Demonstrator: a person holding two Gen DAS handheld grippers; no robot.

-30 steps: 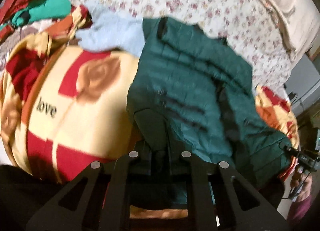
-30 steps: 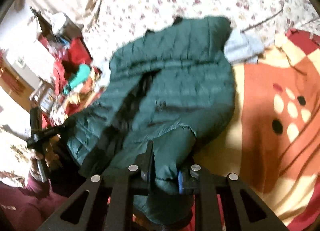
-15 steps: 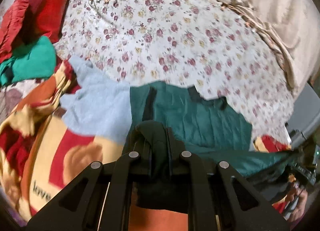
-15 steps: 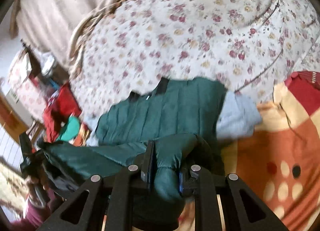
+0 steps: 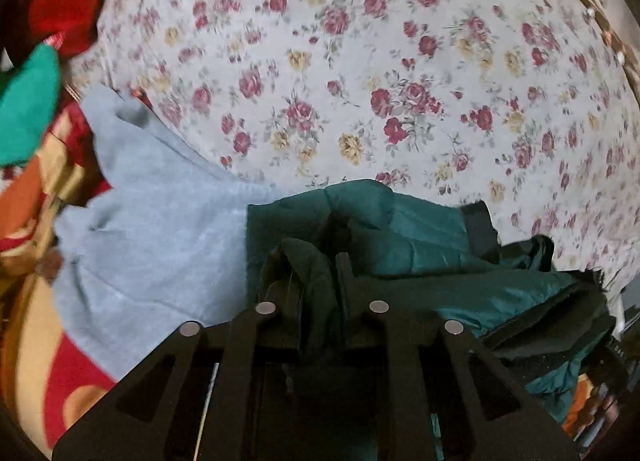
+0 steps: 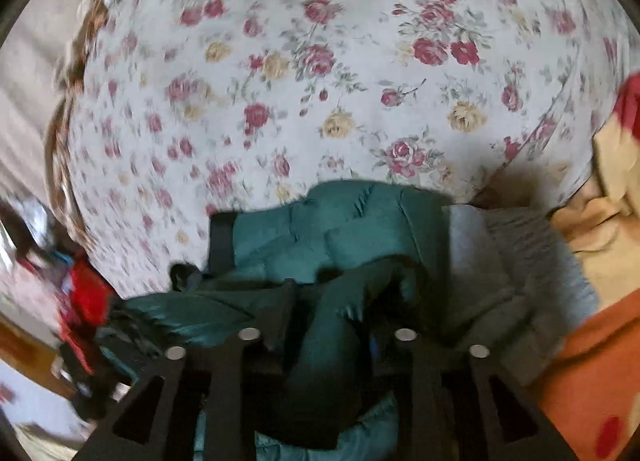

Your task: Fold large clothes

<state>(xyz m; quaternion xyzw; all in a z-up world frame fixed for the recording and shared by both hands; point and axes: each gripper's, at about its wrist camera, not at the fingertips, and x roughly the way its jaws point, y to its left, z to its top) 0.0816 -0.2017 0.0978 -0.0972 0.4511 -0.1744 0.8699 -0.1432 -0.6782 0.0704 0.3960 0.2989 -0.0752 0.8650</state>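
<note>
A dark green quilted jacket lies bunched on a bed, its far part against the flowered sheet. My left gripper is shut on a fold of the jacket's edge. My right gripper is shut on another fold of the same jacket. Both hold the fabric low, close over the rest of the jacket. The black collar trim shows in the left wrist view and the right wrist view.
A light blue garment lies left of the jacket, and shows grey in the right wrist view. A patterned red, orange and cream blanket covers the near bed. Red and teal clothes are piled at the far left.
Both grippers have carried the jacket's near edge forward and down over its far part. The jacket now looks folded and much shorter, and the flowered sheet fills both views.
</note>
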